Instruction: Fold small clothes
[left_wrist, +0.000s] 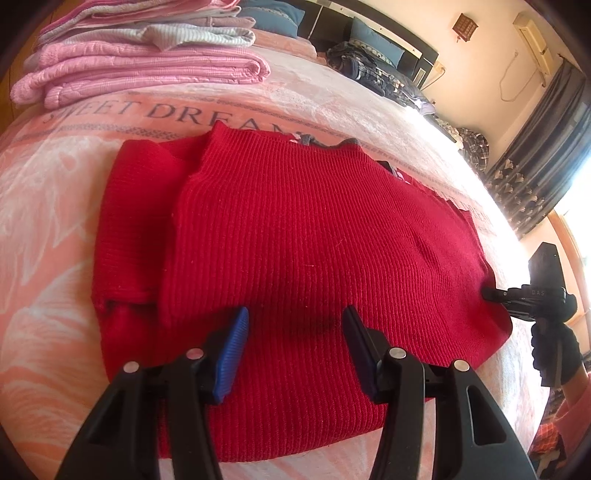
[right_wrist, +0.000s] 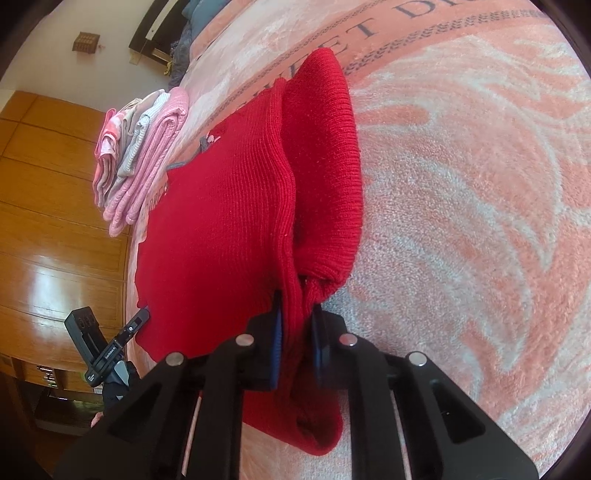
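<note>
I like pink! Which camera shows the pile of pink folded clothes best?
The left wrist view: the pile of pink folded clothes sits large and near the top left, layers visible. The right wrist view shows it smaller and sideways beyond the red sweater.

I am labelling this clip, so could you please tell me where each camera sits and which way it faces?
Left wrist: on the left gripper, looking across the red ribbed knit sweater toward the stack of folded pink clothes; its fingers open above the knit.
Right wrist: on the right gripper, looking along the sweater's edge over the pink patterned blanket; its fingers pinch the knit.
Shared: sweater, stack, blanket; each sees the other gripper.
</note>
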